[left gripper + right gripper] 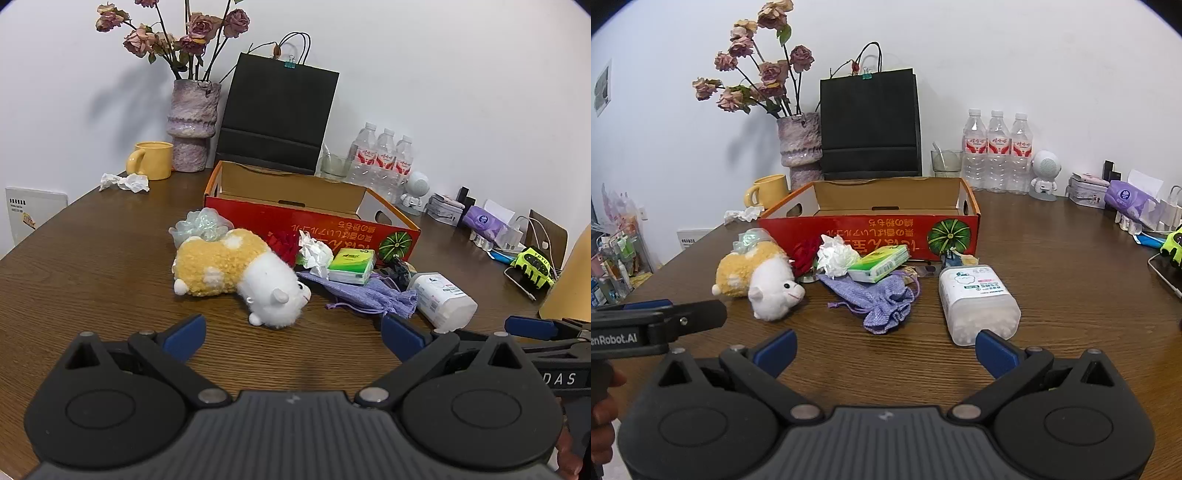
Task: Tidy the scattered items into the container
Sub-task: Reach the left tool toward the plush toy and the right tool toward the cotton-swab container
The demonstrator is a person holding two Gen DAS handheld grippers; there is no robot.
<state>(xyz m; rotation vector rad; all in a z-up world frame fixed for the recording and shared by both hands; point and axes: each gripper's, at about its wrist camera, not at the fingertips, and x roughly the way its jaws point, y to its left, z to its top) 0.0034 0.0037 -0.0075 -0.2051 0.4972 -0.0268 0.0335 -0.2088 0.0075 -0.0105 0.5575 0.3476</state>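
A red and orange cardboard box [332,229] [886,230] stands open on the brown table. In front of it lie a yellow-white plush toy [240,277] [764,280], a crumpled white paper [316,254] [836,256], a green tissue pack [352,264] [881,264], a purple drawstring pouch [373,295] [886,302] and a white cotton-swab box [443,299] [979,304]. My left gripper [291,338] is open and empty, just short of the plush. My right gripper [884,349] is open and empty, near the pouch and swab box.
Along the wall stand a flower vase [192,125], a yellow mug [151,160], a black paper bag [277,114], water bottles [997,151] and a glass [945,162]. Small clutter [1126,203] lies at the right. Another crumpled tissue [125,181] lies by the mug.
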